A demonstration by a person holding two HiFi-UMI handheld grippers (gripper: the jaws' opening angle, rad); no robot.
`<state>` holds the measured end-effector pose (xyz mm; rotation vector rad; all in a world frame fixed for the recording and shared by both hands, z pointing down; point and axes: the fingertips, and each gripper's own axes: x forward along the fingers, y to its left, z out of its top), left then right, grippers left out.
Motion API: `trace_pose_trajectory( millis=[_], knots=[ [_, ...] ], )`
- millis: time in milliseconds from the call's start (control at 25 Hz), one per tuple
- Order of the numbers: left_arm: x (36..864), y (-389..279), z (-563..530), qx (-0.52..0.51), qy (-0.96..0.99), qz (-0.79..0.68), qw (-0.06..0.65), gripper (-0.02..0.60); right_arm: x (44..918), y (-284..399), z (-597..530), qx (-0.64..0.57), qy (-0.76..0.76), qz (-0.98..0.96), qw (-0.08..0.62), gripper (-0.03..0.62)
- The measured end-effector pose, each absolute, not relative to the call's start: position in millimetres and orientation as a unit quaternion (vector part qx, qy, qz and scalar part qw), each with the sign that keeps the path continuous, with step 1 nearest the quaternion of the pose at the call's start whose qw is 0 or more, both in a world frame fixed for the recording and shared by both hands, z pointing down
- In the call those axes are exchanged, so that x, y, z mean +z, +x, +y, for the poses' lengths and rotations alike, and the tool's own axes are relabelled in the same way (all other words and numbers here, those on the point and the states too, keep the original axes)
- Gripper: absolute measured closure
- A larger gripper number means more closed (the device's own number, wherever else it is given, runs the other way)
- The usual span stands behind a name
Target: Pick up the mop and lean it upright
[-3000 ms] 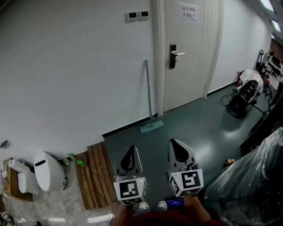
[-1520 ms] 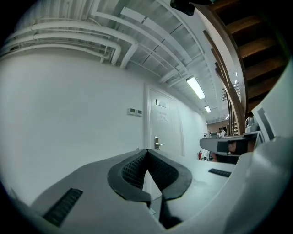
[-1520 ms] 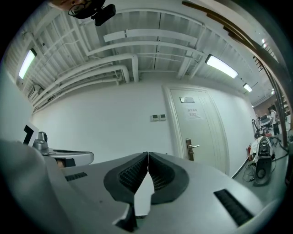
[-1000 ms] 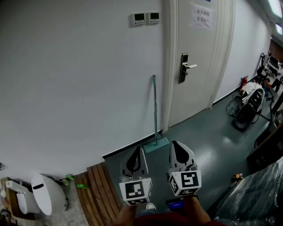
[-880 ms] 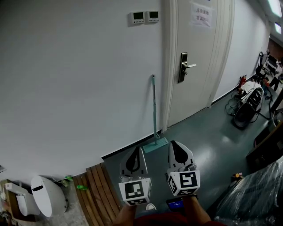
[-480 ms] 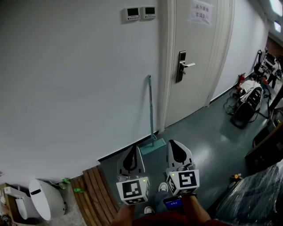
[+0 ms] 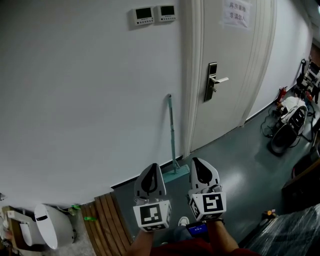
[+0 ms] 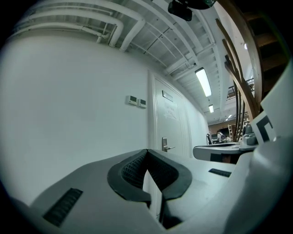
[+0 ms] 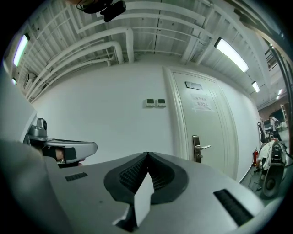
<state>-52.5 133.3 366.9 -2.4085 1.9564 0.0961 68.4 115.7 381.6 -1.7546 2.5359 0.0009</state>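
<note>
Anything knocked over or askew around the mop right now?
Nothing stands out. The teal-handled flat mop leans upright against the white wall, left of the white door, its head on the grey floor.

A matt white wall (image 7: pixel 75 100) and a smooth, satin-white door (image 7: pixel 225 115) with a bright metal handle (image 7: pixel 216 80) and a paper notice (image 7: pixel 238 12) meet a glossy dark floor (image 7: pixel 235 165). The mop (image 7: pixel 171 130) has a smooth pale-green pole; metal or plastic, unclear. Bare wooden slats (image 7: pixel 107 215) look rough-grained, and crinkled clear plastic wrap (image 7: pixel 295 230) catches the light. The left hand-held gripper (image 7: pixel 151 166) and right hand-held gripper (image 7: pixel 195 161) have smooth white plastic shells and black ribbed, rubber-like pads (image 8: pixel 130 170).
</note>
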Motion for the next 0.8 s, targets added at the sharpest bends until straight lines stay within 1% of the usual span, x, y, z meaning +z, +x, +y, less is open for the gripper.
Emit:
trace_pose_trajectory(
  millis=[360, 560, 800],
  knots=[
    [362, -24, 65, 0.021, -0.755, 0.654, 0.032, 0.568, 382, 104, 42, -0.008, -0.556, 0.831, 0.036, 0.576],
    [364, -16, 42, 0.021, -0.754, 0.656, 0.03, 0.568, 382, 111, 17, -0.015, -0.552, 0.833, 0.044, 0.576],
    [372, -18, 17, 0.013, -0.754, 0.656, 0.027, 0.568, 386, 106, -7, -0.015, -0.548, 0.836, 0.039, 0.574]
  ],
)
